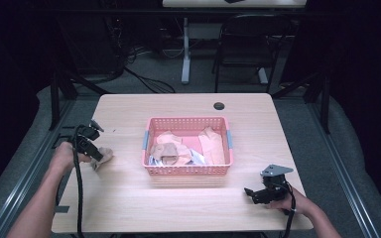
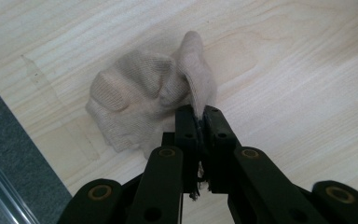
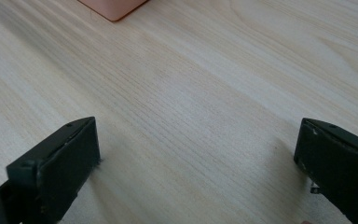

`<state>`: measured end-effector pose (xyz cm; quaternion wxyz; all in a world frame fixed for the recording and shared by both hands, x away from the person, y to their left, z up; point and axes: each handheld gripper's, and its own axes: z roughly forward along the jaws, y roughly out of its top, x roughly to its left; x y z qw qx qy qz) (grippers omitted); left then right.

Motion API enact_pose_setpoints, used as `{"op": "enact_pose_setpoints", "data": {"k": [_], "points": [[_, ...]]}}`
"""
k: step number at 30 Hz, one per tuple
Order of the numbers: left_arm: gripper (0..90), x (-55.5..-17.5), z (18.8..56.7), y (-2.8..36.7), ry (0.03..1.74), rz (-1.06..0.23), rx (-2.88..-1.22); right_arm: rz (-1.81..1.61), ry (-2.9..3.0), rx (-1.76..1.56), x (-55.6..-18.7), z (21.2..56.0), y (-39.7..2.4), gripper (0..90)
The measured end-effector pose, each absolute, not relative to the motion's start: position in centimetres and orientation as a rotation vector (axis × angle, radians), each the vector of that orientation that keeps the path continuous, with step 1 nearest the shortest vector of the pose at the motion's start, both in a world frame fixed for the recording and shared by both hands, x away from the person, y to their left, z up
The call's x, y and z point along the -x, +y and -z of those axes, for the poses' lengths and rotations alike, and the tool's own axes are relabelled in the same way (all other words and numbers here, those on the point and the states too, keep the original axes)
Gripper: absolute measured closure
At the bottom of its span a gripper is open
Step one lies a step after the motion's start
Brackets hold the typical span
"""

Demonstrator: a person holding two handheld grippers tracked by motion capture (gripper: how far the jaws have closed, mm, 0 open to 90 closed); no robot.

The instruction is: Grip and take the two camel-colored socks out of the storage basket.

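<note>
Left gripper clamped on beige sock, bulk ahead of jaws on table; right gripper jaws wide apart, basket ahead.

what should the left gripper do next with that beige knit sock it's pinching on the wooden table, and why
Probably open the jaws and let go. The left gripper is shut on an edge of the beige knit sock, which already lies crumpled on the light wooden table, apart from the pink plastic basket of clothes.
</note>
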<state>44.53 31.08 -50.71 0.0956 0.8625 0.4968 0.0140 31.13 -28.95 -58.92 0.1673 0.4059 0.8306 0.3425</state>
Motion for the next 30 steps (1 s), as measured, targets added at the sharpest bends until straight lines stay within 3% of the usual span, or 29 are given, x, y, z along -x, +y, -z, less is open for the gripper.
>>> {"op": "enact_pose_setpoints", "data": {"k": [15,17,19,22,24,27,30], "points": [[84.8,-45.3,53.6,31.1,1.538,0.022,-2.511,-0.975,2.363,-1.155,-31.1,58.9,-28.9,0.0],[81.7,-45.4,53.5,31.5,1.549,0.014,-2.479,-0.975,2.363,-1.155,-31.1,58.9,-28.9,0.0],[64.0,-45.3,53.2,31.8,1.568,0.002,-2.456,-0.971,2.365,-1.152,-31.1,58.9,-29.0,0.0],[28.2,-44.6,51.4,31.9,1.545,-0.068,-2.414,-0.975,2.363,-1.155,-31.1,58.9,-28.9,0.0],[16.3,-44.2,50.1,31.9,1.516,-0.098,-2.405,-0.975,2.364,-1.155,-31.1,58.9,-28.9,0.0],[12.9,-43.4,47.9,31.8,1.462,-0.143,-2.374,-0.975,2.363,-1.154,-31.1,58.9,-28.9,0.0],[2.1,-42.6,46.0,31.4,1.407,-0.188,-2.355,-0.973,2.366,-1.153,-31.1,58.9,-28.9,0.0]]}}
